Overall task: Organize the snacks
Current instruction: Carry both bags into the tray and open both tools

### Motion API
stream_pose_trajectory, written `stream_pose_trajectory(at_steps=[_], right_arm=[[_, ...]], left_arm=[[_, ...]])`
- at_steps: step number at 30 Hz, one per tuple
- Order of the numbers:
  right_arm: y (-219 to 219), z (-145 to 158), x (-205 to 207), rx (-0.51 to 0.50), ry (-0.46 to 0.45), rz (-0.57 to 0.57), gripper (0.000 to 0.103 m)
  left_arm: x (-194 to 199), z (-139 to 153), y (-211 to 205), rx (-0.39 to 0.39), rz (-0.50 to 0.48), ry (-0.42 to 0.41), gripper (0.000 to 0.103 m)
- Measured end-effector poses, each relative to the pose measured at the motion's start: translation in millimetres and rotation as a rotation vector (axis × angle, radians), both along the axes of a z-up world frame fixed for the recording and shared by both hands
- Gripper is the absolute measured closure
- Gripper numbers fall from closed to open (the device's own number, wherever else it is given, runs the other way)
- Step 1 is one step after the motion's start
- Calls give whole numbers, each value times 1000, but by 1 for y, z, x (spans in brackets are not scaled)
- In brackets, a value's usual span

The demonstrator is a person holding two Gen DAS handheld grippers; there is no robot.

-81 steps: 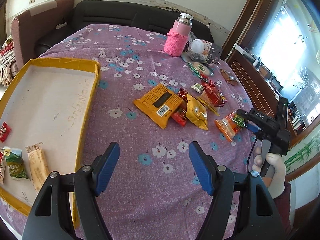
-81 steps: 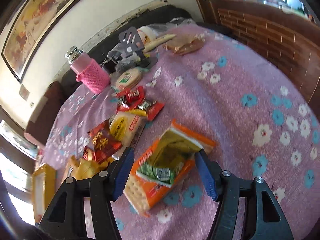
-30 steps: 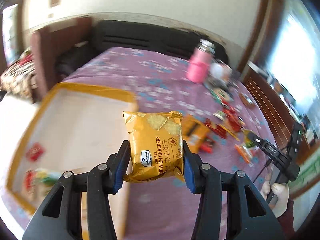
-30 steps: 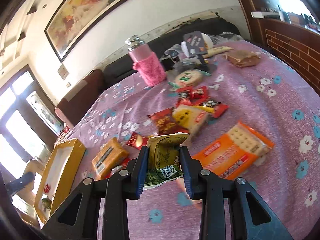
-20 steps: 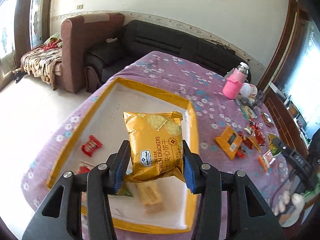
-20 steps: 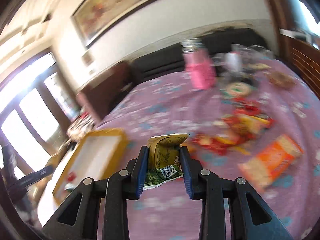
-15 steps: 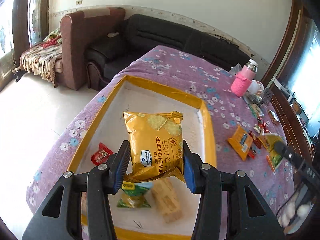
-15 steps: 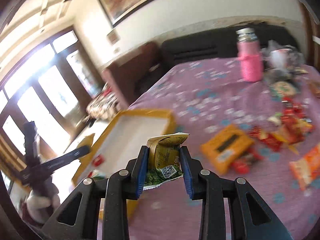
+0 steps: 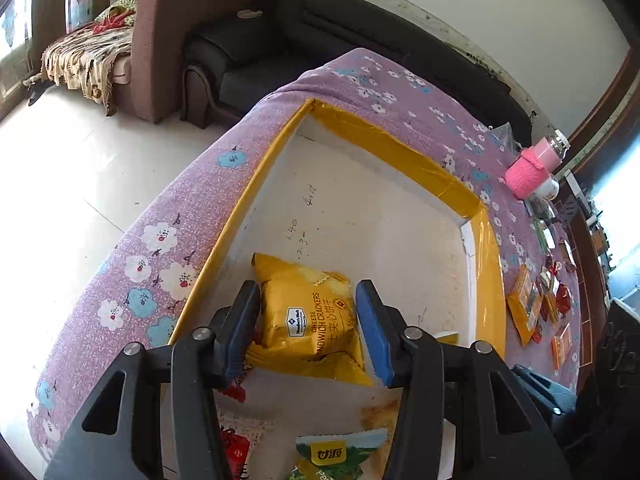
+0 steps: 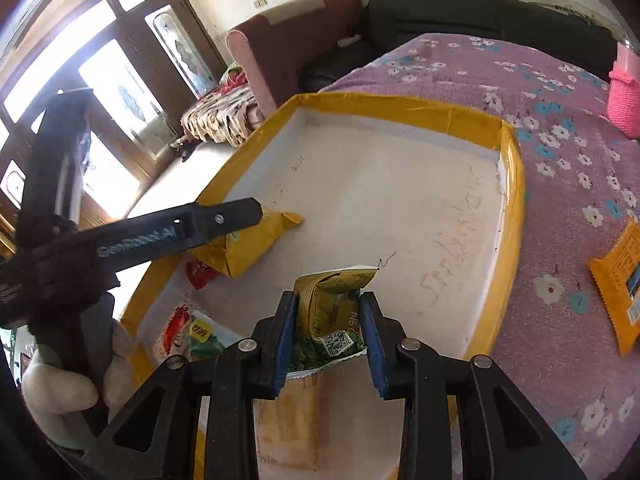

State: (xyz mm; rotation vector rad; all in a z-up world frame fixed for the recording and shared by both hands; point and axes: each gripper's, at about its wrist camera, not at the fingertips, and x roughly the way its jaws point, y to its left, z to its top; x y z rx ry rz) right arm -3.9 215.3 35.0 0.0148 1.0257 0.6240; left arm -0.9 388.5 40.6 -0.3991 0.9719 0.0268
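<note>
A yellow-rimmed white tray (image 9: 400,148) lies on the purple flowered tablecloth; it also shows in the right wrist view (image 10: 512,184). My left gripper (image 9: 308,324) sits low in the tray around a yellow cheese sandwich cracker pack (image 9: 308,312), which rests on the tray floor; the jaws stand slightly apart from its sides. The pack (image 10: 248,244) and the left gripper (image 10: 224,220) show in the right wrist view. My right gripper (image 10: 328,328) is shut on a small green and yellow snack packet (image 10: 332,312), held over the tray's near part.
Small snacks lie in the tray: a red packet (image 10: 200,272), a green packet (image 9: 336,456) and a biscuit pack (image 10: 296,424). More snacks (image 9: 536,304) and a pink bottle (image 9: 532,168) lie on the cloth to the right. An orange pack (image 10: 620,280) lies outside the tray. Sofas stand behind.
Both grippers carried their packets from the snack pile to the tray. My left gripper has lowered the cracker pack onto the tray floor and its jaws have widened off it.
</note>
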Motion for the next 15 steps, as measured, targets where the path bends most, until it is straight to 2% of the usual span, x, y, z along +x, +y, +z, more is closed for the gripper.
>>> stream_pose_trajectory(at_steps=[2,4,9,13,15], right_arm=[[0,1,-1,1,-3,-6,68],[-3,6,-2,-2,-25,-15,61],[-20,28,-17,24,-86,-32,58],[-45,49,-39,53,-164,-61,49],[-62,56,-53,67,-195,-94,49]], left_arm=[[-2,1,4,-23,2,0,54],[-7,4,5,-29,6,-12,54],[-33,33,-9,26,7,-97,53],[-69,58,-23,67,45,-183,31],[-88,66,-32,70,77,-213,27]])
